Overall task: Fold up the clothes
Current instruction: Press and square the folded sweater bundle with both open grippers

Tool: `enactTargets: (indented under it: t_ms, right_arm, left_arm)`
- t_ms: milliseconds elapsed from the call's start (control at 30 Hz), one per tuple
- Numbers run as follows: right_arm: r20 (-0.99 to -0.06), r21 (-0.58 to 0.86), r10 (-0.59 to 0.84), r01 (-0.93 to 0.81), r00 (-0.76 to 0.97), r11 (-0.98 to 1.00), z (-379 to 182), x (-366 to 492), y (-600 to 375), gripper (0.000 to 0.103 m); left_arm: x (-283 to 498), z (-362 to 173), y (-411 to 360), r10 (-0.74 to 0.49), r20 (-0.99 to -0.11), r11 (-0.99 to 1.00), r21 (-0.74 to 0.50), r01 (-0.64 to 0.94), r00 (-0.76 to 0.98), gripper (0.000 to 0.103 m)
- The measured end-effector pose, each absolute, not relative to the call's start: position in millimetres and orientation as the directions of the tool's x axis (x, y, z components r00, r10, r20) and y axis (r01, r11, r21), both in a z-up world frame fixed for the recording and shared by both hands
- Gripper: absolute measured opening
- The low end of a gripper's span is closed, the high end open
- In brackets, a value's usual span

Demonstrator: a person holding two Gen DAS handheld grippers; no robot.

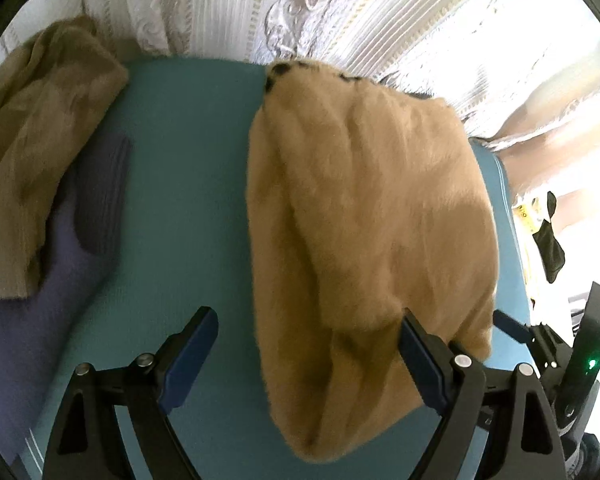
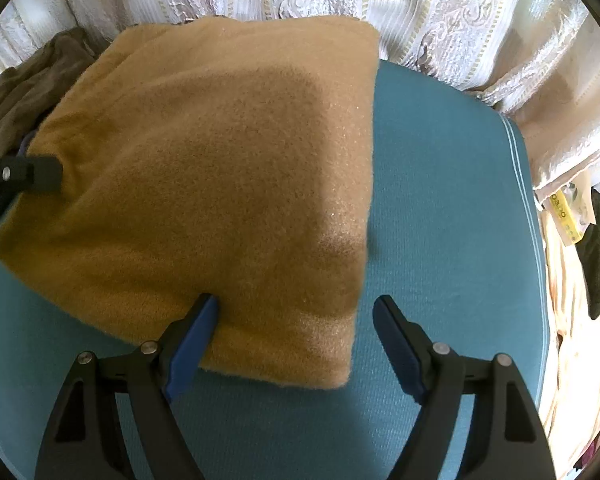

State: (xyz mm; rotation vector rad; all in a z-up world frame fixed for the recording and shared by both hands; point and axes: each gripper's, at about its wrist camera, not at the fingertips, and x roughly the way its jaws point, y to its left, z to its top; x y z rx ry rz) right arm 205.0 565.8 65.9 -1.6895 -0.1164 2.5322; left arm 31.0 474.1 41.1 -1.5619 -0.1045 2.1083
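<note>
A thick, soft tan fleece garment (image 2: pixel 220 184) lies folded into a plump square on the teal mat (image 2: pixel 452 208), both the left gripper (image 1: pixel 306 360) and right gripper (image 2: pixel 296 344) spread wide and empty, its bulky near edge likely the best hold.

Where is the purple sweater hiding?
In the left wrist view, the purple sweater lies at the left on the teal mat, partly under the olive garment.
</note>
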Motion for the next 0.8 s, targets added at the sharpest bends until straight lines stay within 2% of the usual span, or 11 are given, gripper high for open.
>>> enactTargets:
  t_ms: [133,400,600,800]
  right_arm:
    - [-0.922,-0.109,0.117,-0.043,-0.368,-0.993,66.8,205.3,564.5,0.082]
    - [-0.932,-0.078,0.092,-0.055,-0.350,-0.995,66.4,207.1,565.7,0.085]
    - [-0.939,-0.073,0.086,-0.051,-0.334,-0.996,66.8,206.9,563.6,0.086]
    - [-0.940,-0.068,0.081,-0.049,-0.331,-0.996,66.7,208.5,561.2,0.088]
  left_arm:
    - [23.1,28.6,478.3,0.412,-0.891,-0.877,-0.331,-0.348,-0.191,0.090]
    - [19.9,10.5,475.7,0.435,-0.887,-0.869,-0.367,-0.333,-0.158,0.092]
    - [15.2,18.5,484.0,0.407,-0.898,-0.876,-0.333,-0.348,-0.167,0.092]
    - [-0.5,49.5,500.0,0.406,-0.880,-0.873,-0.293,-0.390,-0.247,0.092]
